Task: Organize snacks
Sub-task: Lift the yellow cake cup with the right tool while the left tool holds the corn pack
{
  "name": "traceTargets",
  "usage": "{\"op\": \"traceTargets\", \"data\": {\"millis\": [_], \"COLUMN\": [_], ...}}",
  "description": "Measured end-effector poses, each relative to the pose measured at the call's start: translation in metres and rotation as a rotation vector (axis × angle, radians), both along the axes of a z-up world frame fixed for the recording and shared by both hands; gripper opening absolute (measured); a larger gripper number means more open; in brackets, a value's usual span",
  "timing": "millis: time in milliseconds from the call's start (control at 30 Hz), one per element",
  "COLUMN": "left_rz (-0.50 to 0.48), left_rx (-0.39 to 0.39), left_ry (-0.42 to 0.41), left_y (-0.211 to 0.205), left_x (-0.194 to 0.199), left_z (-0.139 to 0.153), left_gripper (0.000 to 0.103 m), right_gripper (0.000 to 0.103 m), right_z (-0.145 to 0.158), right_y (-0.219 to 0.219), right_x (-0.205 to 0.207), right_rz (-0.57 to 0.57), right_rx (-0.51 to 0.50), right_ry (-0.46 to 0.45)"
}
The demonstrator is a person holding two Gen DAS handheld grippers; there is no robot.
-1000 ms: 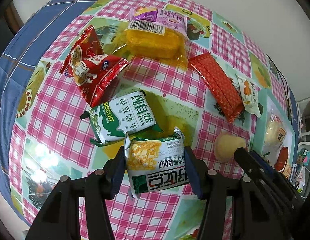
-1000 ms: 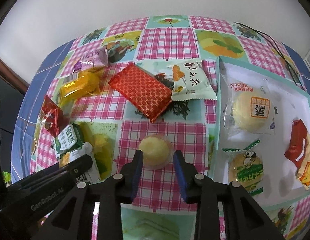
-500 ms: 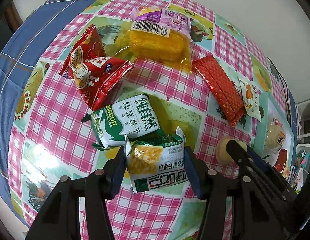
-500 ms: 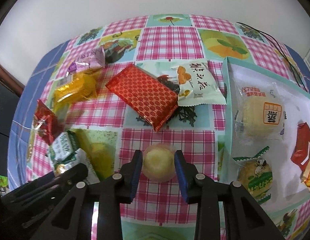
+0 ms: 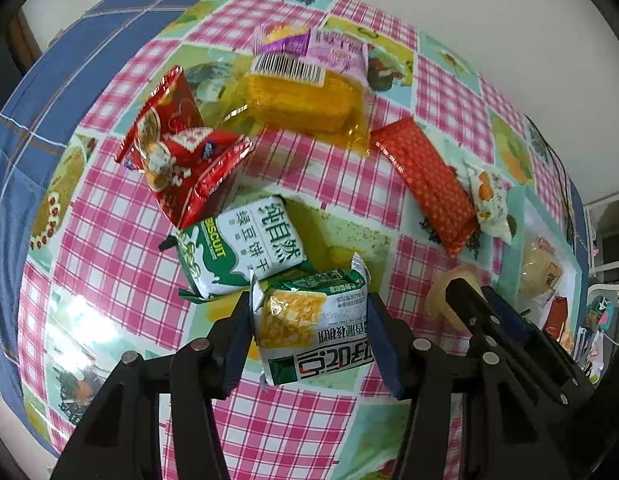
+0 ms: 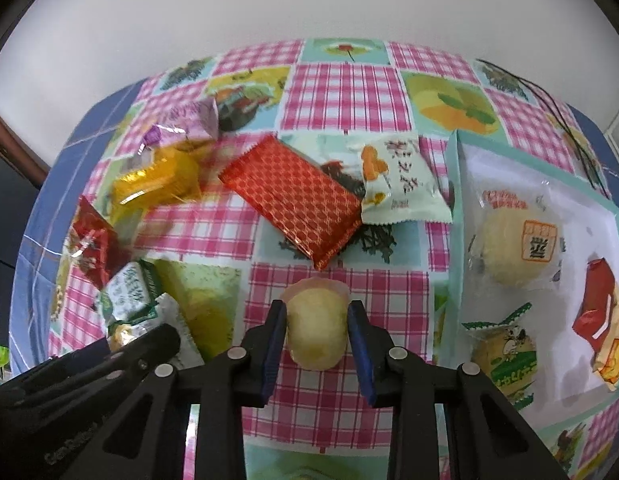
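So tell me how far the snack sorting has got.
Done: the tray holds four snacks, among them a round bun. In hand: the left gripper is shut on a green and yellow packet, the right gripper on a yellow jelly cup. Left: about six packets on the tablecloth, including the red wafer.

Outside the tray [image 6: 455, 216] there are eight snacks: two red packets [image 5: 181, 160], two green-and-white biscuit packs [image 5: 245, 248], one yellow cake [image 5: 305, 100], one orange-red bar [image 6: 293, 200], one pale packet [image 6: 401, 188], one round pastry [image 6: 315, 328]; inside it, four more.
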State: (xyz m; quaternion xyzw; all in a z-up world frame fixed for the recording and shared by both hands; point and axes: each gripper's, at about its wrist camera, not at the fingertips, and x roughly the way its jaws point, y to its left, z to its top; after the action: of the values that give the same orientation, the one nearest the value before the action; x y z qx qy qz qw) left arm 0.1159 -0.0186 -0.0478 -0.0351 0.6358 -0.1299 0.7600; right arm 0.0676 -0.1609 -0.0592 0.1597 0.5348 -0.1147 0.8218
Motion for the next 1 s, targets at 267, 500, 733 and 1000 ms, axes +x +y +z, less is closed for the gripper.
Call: {"op": "traceTargets", "data": {"millis": [267,500,733,1000], "left_rz": [-0.005,0.016,0.045,0.075], "left_rx": [-0.001,-0.003,-0.024,-0.016], "left_ry": [-0.029,-0.018,-0.051,-0.080], "left_y": [-0.004,0.004,0.009,0.016], "left_x": [-0.001,0.002,0.007,0.015], "left_z": [0.010,0.004,0.015,0.020], "left_gripper": [0.056,0.056,0.056,0.056], "right_gripper": [0.016,0.017,0.031,0.053], "right_z": [0.011,0.012,0.016,0.004], "right_y": [0.000,-0.008,-0.012,-0.010], "right_x": [-0.003,-0.003,0.002,0.009], "right_rz": [0.018,-0.016,-0.016,-0.011], "right_rx": [0.017,0.040,0.049,0.047], "right_ry": [-0.017,-0.042,-0.062,-0.040]}}
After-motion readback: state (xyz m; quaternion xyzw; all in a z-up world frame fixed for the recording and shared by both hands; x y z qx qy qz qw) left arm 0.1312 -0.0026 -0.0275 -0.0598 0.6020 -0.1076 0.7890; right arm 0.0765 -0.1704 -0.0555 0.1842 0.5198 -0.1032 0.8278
